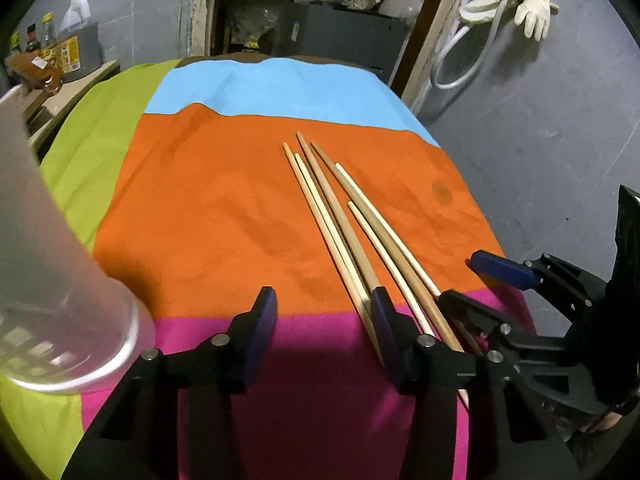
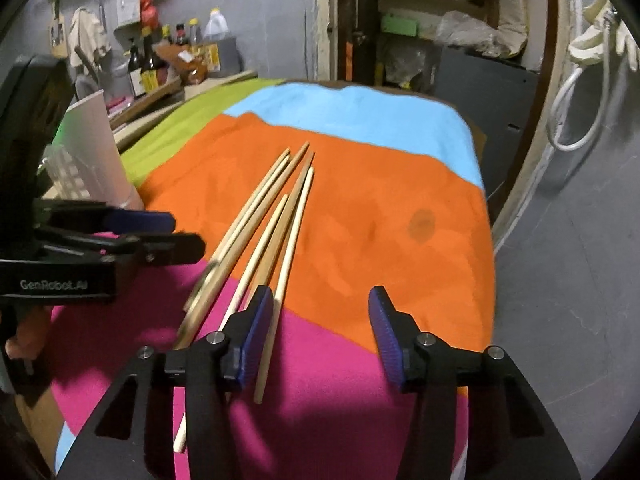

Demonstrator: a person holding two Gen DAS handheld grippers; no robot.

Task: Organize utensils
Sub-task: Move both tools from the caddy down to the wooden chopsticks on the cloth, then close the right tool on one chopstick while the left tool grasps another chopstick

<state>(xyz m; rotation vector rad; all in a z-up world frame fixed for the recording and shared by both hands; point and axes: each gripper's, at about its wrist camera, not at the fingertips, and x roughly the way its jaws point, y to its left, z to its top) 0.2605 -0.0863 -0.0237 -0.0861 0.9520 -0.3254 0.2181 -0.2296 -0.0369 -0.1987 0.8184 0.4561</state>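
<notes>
Several wooden chopsticks [image 1: 344, 216] lie in a loose bundle on the orange and magenta cloth, tips pointing away; they also show in the right wrist view [image 2: 276, 216]. My left gripper [image 1: 324, 320] is open and empty, its right finger beside the bundle's near ends. My right gripper [image 2: 322, 320] is open and empty, its left finger next to the rightmost chopstick. The right gripper [image 1: 472, 284] shows in the left wrist view at the right, jaws apart. The left gripper [image 2: 186, 232] shows at the left of the right wrist view. A translucent white utensil holder [image 1: 52, 280] stands at the left.
The table [image 1: 280, 84] is covered by a cloth of green, blue, orange and magenta patches. Bottles [image 2: 168, 64] stand on a shelf at the back left. A grey wall with a hose and gloves [image 1: 528, 4] is at the right, close to the table's edge.
</notes>
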